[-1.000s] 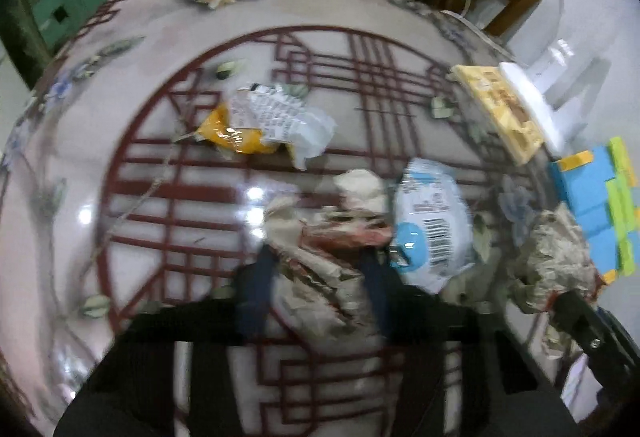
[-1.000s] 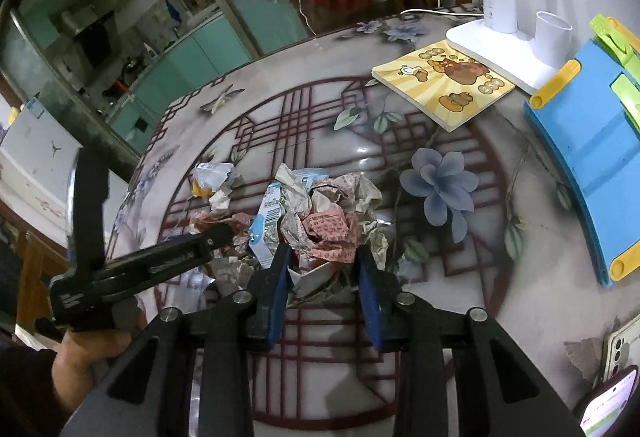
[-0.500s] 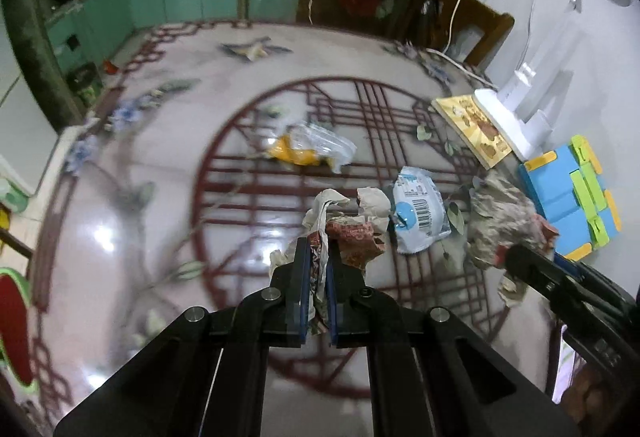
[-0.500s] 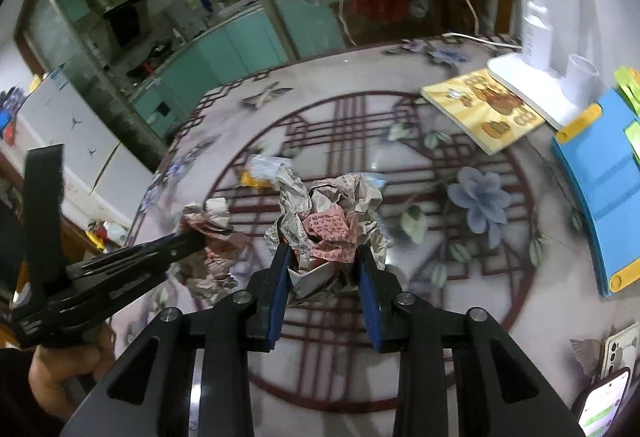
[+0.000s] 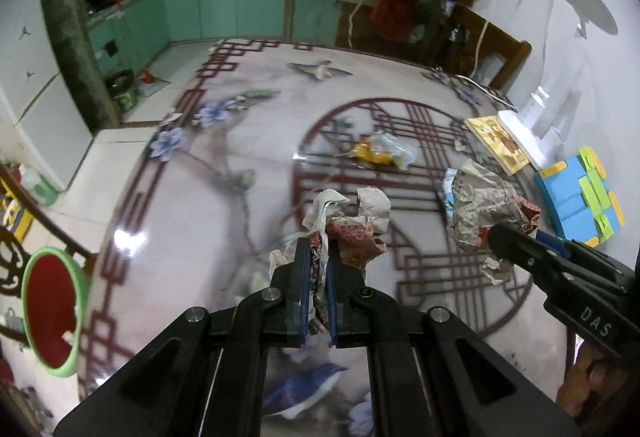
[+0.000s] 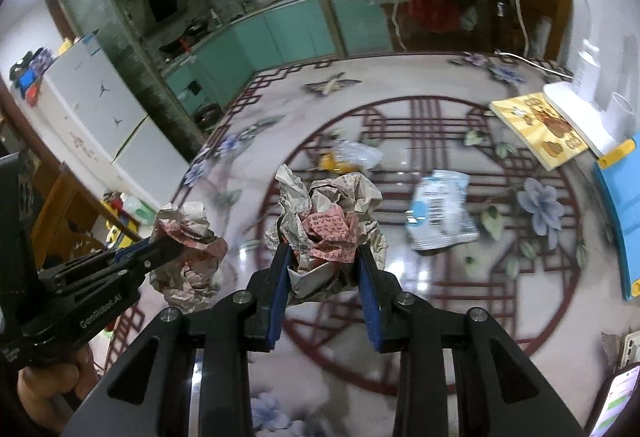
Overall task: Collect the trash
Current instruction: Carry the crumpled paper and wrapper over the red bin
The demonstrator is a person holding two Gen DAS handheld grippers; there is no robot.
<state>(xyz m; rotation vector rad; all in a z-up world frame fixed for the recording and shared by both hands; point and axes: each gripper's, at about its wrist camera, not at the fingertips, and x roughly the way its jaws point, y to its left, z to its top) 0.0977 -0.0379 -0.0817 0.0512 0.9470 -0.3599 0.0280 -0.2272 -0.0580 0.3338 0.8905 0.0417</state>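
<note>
Left wrist view takes in one large glossy table (image 5: 192, 197), printed with a red lattice circle and blue flowers, with a kitchen of green cabinets behind it. One blue folder (image 5: 576, 197) with green and yellow clips lies at the table's right edge, and one yellow picture book (image 5: 498, 147) sits just beyond it beside one white lamp base (image 5: 524, 141). One red bowl with a green rim (image 5: 52, 307) shows at the far left, off the table.

Four pieces of trash can be counted. Two are held above the table: the right gripper (image 6: 324, 257) pinches a large crumpled newspaper ball (image 6: 332, 213) between its blue pads, and the left gripper (image 5: 318, 269) has its pads pressed nearly together on a smaller reddish paper wad (image 5: 352, 233). Each gripper with its load also shows at the edge of the other's view. Two pieces lie on the table: one white and blue snack packet (image 6: 440, 209) inside the lattice circle, and one clear wrapper with a yellow part (image 5: 382, 153) farther back.
</note>
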